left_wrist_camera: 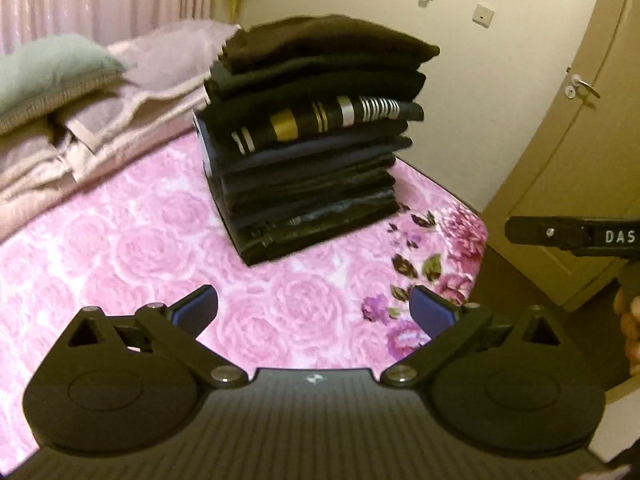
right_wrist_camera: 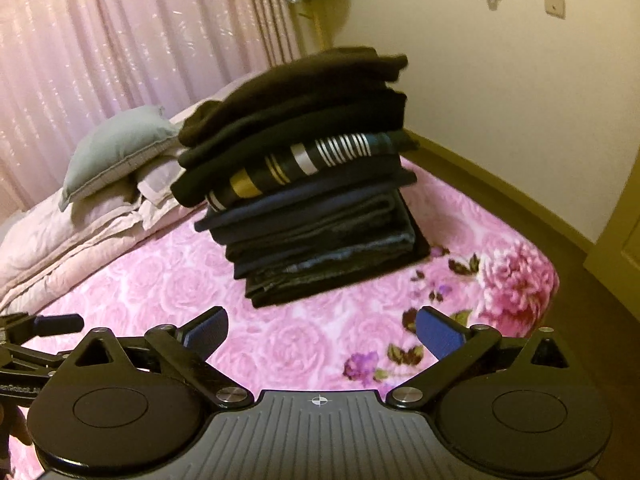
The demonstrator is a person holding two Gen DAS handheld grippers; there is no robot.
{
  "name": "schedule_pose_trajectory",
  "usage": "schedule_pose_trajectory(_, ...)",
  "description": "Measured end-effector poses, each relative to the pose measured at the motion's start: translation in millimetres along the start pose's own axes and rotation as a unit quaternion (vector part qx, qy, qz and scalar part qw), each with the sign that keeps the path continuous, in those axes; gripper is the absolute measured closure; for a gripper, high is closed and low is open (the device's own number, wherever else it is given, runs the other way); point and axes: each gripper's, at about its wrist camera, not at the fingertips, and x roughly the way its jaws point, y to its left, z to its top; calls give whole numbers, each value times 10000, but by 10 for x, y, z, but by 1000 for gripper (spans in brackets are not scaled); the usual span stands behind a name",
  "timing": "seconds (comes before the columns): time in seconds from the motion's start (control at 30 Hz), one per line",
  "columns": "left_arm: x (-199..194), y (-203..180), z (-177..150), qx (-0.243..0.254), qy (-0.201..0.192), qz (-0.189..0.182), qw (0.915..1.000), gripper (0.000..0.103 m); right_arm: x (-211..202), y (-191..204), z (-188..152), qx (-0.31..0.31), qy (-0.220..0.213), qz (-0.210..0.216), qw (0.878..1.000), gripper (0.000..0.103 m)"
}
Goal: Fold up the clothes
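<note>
A tall stack of folded dark clothes [left_wrist_camera: 312,140] stands on the pink rose-patterned bedspread [left_wrist_camera: 120,248], with one black garment with white and gold stripes [left_wrist_camera: 320,120] in its upper half. The stack also shows in the right wrist view [right_wrist_camera: 312,184]. My left gripper [left_wrist_camera: 314,308] is open and empty, held above the bedspread in front of the stack. My right gripper [right_wrist_camera: 322,334] is open and empty, also in front of the stack. The right gripper's body [left_wrist_camera: 576,236] shows at the right edge of the left wrist view.
A folded pale pink quilt [left_wrist_camera: 100,132] with a grey-green pillow [left_wrist_camera: 48,68] on it lies at the bed's far left. Pink curtains [right_wrist_camera: 140,40] hang behind. The bed's corner [left_wrist_camera: 472,240] drops to the floor on the right, near a door [left_wrist_camera: 580,120].
</note>
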Motion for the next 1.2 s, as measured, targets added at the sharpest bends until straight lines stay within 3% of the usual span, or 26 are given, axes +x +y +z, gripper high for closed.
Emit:
schedule_pose_trajectory(0.3,24,-296,140,-325,193,130,9992,2,-32,-267,184,-180,-123,116,9997,1)
schedule_pose_trajectory(0.5,20,-484,176,-238,215,363,9988,3,-7,-507,238,-38,-45,100,9999,1)
schedule_pose_trajectory(0.67,51,-535,209,-315,276,581,9974,3,-20,-533,271,-121,-86,139,9998,1)
schedule_pose_trajectory(1.2,21,-618,169,-163,309,782,9963,2,1,-473,227,-214,16,203,9996,1)
